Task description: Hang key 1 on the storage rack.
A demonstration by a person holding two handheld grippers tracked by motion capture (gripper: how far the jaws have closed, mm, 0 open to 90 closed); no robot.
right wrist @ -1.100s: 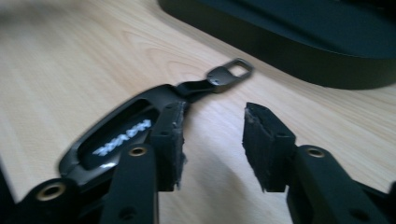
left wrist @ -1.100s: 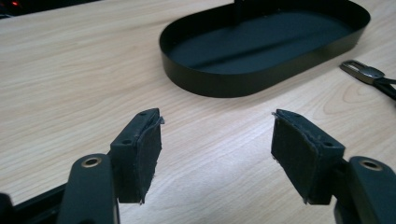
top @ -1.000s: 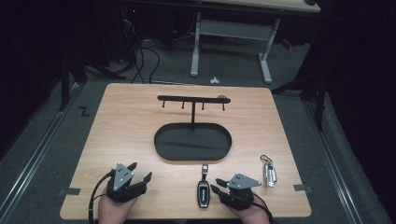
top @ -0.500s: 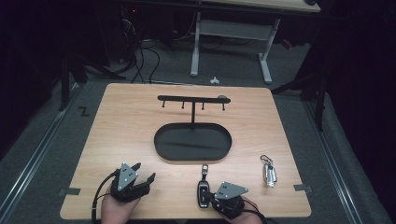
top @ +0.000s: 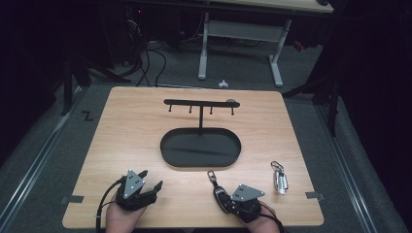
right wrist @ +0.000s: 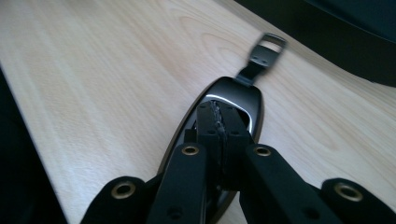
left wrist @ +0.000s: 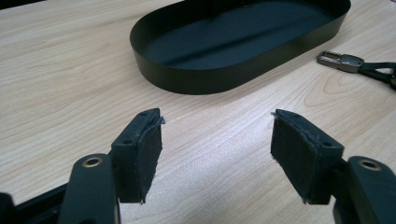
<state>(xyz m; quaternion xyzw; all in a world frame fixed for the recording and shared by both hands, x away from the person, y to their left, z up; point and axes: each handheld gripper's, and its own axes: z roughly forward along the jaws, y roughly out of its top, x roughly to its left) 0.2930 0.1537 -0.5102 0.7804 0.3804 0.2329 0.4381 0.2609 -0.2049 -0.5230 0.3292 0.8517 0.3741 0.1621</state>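
Right claw down at the desk's near edge, right of middle, jaws pressed together over the top of a black key fob; in the right gripper view the pads meet with no gap on the fob's glossy upper face, whether gripping or just pressing hard to tell. Fob lying flat on the wood, its strap and metal loop pointing toward the far edge, just short of the black oval tray. Left claw near the near-left corner, jaws wide apart, nothing between them; in the left gripper view both pads low over bare wood, facing the tray's wall, with the fob's loop off to the side. Tray at the desk's middle, a thin post rising from it to a black hook bar. Silver key clip toward the near-right corner, well apart from the fob. Strips of tape at both near corners.
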